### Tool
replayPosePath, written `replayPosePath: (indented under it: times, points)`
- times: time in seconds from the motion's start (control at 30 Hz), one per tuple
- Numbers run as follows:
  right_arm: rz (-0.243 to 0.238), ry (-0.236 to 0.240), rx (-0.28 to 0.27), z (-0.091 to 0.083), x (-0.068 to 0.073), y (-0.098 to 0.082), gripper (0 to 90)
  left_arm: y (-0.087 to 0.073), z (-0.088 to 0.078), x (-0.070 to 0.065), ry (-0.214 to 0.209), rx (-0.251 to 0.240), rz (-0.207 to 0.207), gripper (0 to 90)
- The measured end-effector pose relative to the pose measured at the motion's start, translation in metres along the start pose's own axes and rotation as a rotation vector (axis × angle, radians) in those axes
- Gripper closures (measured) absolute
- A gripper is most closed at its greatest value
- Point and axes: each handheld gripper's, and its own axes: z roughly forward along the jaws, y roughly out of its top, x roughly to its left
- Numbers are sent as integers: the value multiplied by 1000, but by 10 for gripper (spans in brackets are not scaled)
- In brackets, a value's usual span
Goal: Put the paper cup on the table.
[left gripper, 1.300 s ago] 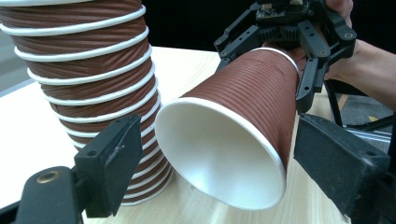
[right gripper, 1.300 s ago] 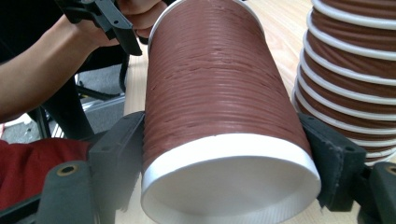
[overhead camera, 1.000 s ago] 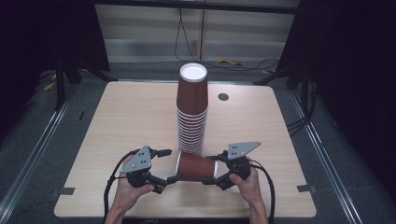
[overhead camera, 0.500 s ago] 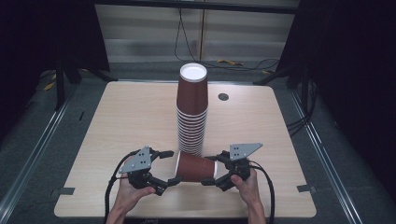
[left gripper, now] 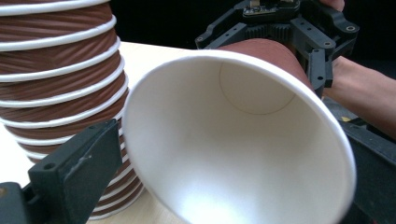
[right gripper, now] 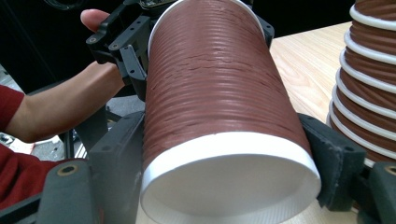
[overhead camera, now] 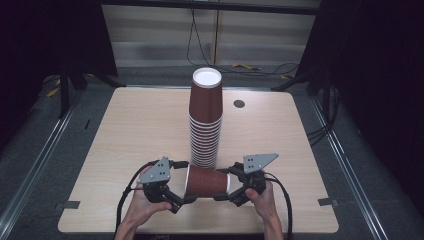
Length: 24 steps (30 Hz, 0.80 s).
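Note:
A single brown ribbed paper cup (overhead camera: 206,181) lies level above the table's front edge, between the two grippers. My right gripper (overhead camera: 226,184) is shut on its base end; in the right gripper view both pads (right gripper: 334,163) press on the cup (right gripper: 215,84). The cup's white mouth (left gripper: 233,140) faces my left gripper (overhead camera: 184,181). Its jaws have just been opening and stand apart on either side of the rim, one finger (left gripper: 79,163) clear of it. A tall stack of upside-down brown cups (overhead camera: 205,120) stands just behind.
The wooden table (overhead camera: 125,125) has a small round dark grommet (overhead camera: 239,103) at the back right of the stack. Both hands come in over the front edge, with cables trailing from the grippers. The stack (right gripper: 369,70) stands close beside the held cup.
The left gripper's jaws have spread apart around the cup's rim. The cup and the right gripper have stayed put.

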Motion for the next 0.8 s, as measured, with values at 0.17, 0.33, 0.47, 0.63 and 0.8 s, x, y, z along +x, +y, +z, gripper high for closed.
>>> replayPosePath:
  times: [0.17, 0.33, 0.47, 0.63, 0.8]
  points:
    - [-7, 3, 5, 3, 0, 1, 225, 1, 5, 1, -26, 14, 8, 0]
    - [-8, 6, 10, 5, 1, 2, 224, 1, 8, 3, -41, 15, 3, 1]
    - [-14, 6, 8, 4, 1, 2, 224, 0, 9, 4, -67, 4, -6, 2]
    - [-18, 11, 18, 6, 1, 2, 223, 1, 10, 3, -73, 16, -9, 7]
    - [-23, 13, 22, 7, 1, 2, 223, 1, 8, 5, -94, 34, -14, 29]
